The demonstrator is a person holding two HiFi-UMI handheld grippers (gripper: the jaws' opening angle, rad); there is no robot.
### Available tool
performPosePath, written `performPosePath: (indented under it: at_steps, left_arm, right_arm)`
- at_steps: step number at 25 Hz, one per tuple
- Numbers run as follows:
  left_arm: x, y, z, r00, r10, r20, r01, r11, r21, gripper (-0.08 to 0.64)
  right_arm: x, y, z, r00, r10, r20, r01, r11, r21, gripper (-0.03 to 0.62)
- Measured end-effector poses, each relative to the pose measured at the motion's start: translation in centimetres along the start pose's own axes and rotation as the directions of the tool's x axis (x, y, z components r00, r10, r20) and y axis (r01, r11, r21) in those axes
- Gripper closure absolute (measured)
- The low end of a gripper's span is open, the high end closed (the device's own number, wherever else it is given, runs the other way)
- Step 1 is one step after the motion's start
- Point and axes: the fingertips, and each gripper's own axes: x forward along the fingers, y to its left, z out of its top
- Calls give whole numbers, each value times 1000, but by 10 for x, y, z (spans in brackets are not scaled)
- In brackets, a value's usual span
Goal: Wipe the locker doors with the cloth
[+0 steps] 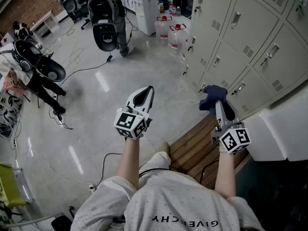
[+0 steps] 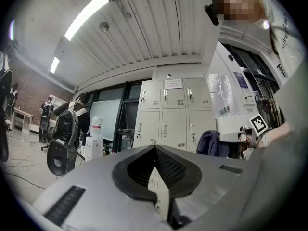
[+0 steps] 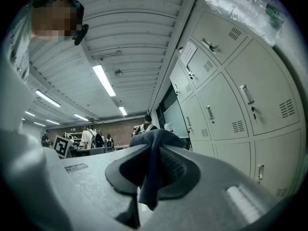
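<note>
A bank of pale grey lockers point(image 1: 250, 37) fills the upper right of the head view. My right gripper point(image 1: 217, 101) is shut on a dark blue cloth point(image 1: 212, 96), held just short of the bottom locker doors. In the right gripper view the cloth point(image 3: 153, 150) hangs bunched between the jaws, with the lockers point(image 3: 226, 95) to the right. My left gripper point(image 1: 146, 91) hovers over the floor left of the lockers, jaws closed with nothing in them. The left gripper view shows its tips point(image 2: 155, 150) meeting, with the lockers point(image 2: 166, 114) ahead and the cloth point(image 2: 209, 143) off right.
A wooden slatted bench point(image 1: 195, 148) lies under my right arm. Water jugs point(image 1: 171, 32) stand by the locker end. People with backpacks point(image 1: 108, 18) stand on the glossy floor at upper left, with cables point(image 1: 79, 71) trailing. A white box point(image 1: 279, 134) sits at right.
</note>
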Motion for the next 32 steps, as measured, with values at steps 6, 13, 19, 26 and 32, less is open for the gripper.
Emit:
performPosePath:
  at_steps: [6, 13, 19, 26, 32]
  left_arm:
    - [48, 48, -6, 1000, -1, -26, 1, 1000, 3, 563]
    - [89, 96, -6, 1000, -7, 1, 7, 1000, -29, 562]
    - [122, 116, -6, 1000, -21, 3, 21, 999, -36, 563]
    - [189, 139, -11, 998, -61, 13, 62, 998, -26, 563]
    - [278, 177, -35, 995, -97, 38, 97, 995, 15, 562]
  right_arm:
    - [61, -24, -12, 999, -23, -31, 22, 1000, -7, 555]
    - [117, -44, -19, 998, -60, -17, 59, 998, -11, 555]
    - [143, -59, -18, 996, -85, 3, 85, 996, 5, 555]
    - [198, -93, -13, 997, -71, 22, 72, 997, -20, 554]
    - [269, -145, -25, 997, -39, 69, 42, 998, -56, 554]
